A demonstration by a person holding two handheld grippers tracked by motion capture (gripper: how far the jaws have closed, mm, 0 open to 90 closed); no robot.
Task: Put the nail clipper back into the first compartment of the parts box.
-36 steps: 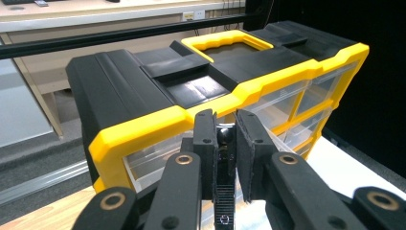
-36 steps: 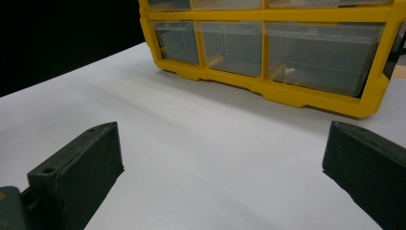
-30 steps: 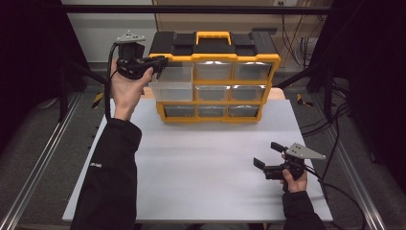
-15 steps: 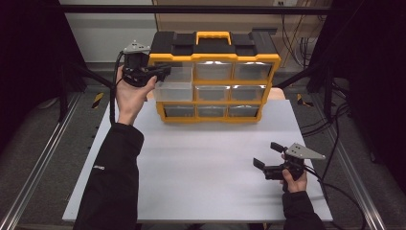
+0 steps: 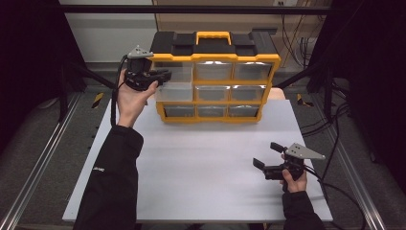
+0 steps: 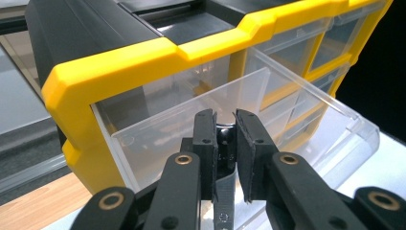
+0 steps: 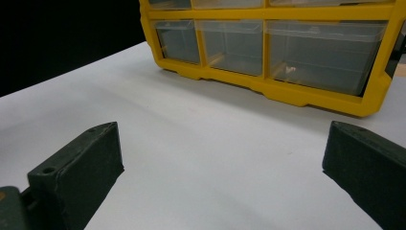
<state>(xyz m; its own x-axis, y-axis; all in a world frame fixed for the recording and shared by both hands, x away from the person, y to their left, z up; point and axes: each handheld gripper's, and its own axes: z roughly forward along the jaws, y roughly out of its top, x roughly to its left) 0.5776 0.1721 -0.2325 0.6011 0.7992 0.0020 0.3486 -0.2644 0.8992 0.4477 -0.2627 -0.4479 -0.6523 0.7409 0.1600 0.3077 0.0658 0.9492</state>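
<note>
**Holding a small black part above an open drawer**

Gripping a small black part point(image 6: 225, 139), the left gripper point(image 5: 160, 76) has its jaws nearly closed on it; the part's shape is mostly hidden between them. It sits over the clear plastic drawer point(image 6: 268, 115), pulled out of the top-left slot of the yellow and black organizer point(image 5: 215, 81), its long axis running out from the cabinet front. The organizer stands at the far edge of the white table point(image 5: 201, 167). No readable writing appears. The right gripper point(image 5: 268, 154) rests near the table's front right, jaws wide apart and empty.
</note>
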